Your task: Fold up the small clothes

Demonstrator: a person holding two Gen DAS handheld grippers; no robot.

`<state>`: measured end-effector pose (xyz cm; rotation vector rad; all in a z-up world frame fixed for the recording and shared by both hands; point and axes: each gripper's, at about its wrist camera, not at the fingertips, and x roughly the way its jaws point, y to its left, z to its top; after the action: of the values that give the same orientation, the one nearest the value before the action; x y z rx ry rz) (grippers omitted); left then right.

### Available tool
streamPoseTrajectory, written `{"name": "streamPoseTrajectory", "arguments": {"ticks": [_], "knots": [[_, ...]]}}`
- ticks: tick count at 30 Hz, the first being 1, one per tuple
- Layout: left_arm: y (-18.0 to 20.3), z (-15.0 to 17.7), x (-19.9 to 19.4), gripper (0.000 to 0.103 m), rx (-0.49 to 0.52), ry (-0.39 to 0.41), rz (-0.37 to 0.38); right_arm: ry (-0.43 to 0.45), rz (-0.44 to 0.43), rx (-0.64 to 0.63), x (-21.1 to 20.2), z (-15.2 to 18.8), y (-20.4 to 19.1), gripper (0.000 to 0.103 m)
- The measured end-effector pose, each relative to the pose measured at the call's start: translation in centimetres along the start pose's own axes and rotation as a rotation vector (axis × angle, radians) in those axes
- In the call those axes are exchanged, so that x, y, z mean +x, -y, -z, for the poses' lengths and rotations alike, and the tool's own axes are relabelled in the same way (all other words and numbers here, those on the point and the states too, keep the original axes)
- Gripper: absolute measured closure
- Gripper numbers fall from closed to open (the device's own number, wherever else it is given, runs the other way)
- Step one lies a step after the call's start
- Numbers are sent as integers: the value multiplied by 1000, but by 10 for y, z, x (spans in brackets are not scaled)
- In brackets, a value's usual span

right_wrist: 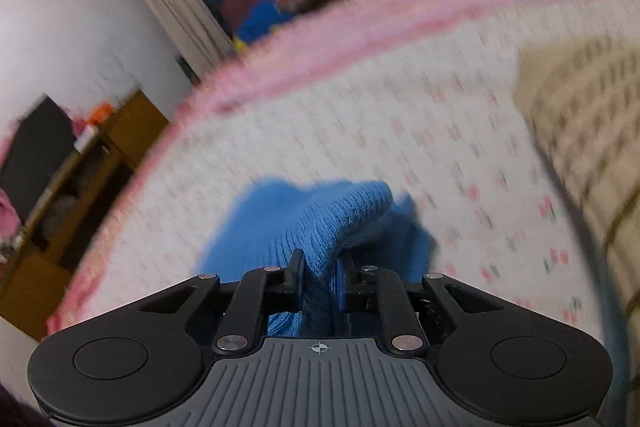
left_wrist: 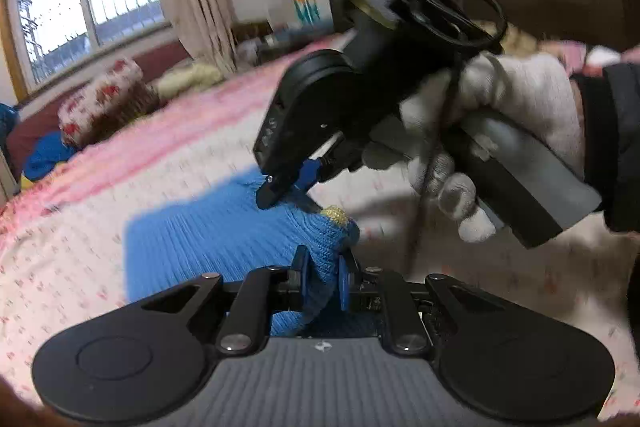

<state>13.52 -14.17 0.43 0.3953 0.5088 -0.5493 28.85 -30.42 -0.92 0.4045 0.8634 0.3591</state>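
Observation:
A small blue knitted garment (left_wrist: 208, 247) with a yellow trim patch (left_wrist: 335, 214) lies on the floral bedspread (left_wrist: 80, 251). My left gripper (left_wrist: 323, 267) is shut on a bunched edge of it, the knit squeezed between the blue pads. In the left wrist view my right gripper (left_wrist: 286, 193), held by a white-gloved hand (left_wrist: 500, 115), pinches the garment's far edge. The right wrist view shows the right gripper (right_wrist: 320, 269) shut on a raised fold of the blue knit (right_wrist: 340, 215).
The bedspread has a pink border (left_wrist: 168, 131). A beige patterned cloth (right_wrist: 584, 131) lies on the bed to the right. Pillows and blue clothes (left_wrist: 52, 155) are piled near the window. A wooden cabinet (right_wrist: 80, 187) stands beside the bed.

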Motion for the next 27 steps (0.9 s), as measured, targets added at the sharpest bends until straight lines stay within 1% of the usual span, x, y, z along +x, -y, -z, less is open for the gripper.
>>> {"name": "streamPoseTrajectory", "arguments": {"ticks": [1, 2, 4, 7, 10, 13, 14, 16, 17, 19, 21, 23, 24, 26, 27], "knots": [[3, 4, 3, 81, 10, -22, 7, -2, -4, 13, 3, 4, 3, 86], [5, 6, 4, 81, 17, -31, 9, 5, -25, 40, 2, 5, 6, 84], [6, 9, 0, 80, 25, -37, 14, 11, -53, 72, -3, 3, 10, 84], [-1, 10, -9, 80, 20, -34, 22, 21, -43, 43, -14, 6, 8, 83], [-1, 12, -17, 80, 6, -33, 38, 34, -42, 36, -20, 7, 2, 79], [-1, 12, -25, 80, -5, -28, 59, 78, 15, 21, -28, 6, -4, 79], [4, 14, -33, 79, -6, -25, 59, 93, 44, 5, -31, 6, -7, 79], [-2, 15, -41, 79, -24, -21, 61, 124, 109, -48, -35, 5, -15, 79], [-6, 16, -46, 79, -47, -21, 62, 140, 121, -71, -38, 5, -19, 79], [-20, 12, -49, 79, -101, -17, 58, 155, 87, -94, -41, 3, -25, 79], [-30, 10, -52, 79, -142, -4, 32, 151, 54, -115, -36, 0, -33, 79], [-45, 5, -51, 78, -179, 11, -1, 128, 59, -148, -25, -3, -40, 79], [-54, 3, -50, 78, -203, 17, -21, 114, 64, -161, -19, -4, -40, 79], [-69, 2, -47, 77, -252, 27, -41, 67, 110, -165, -5, -3, -37, 80], [-75, 2, -43, 74, -273, 26, -46, 41, 130, -159, 0, 0, -33, 82]]}}
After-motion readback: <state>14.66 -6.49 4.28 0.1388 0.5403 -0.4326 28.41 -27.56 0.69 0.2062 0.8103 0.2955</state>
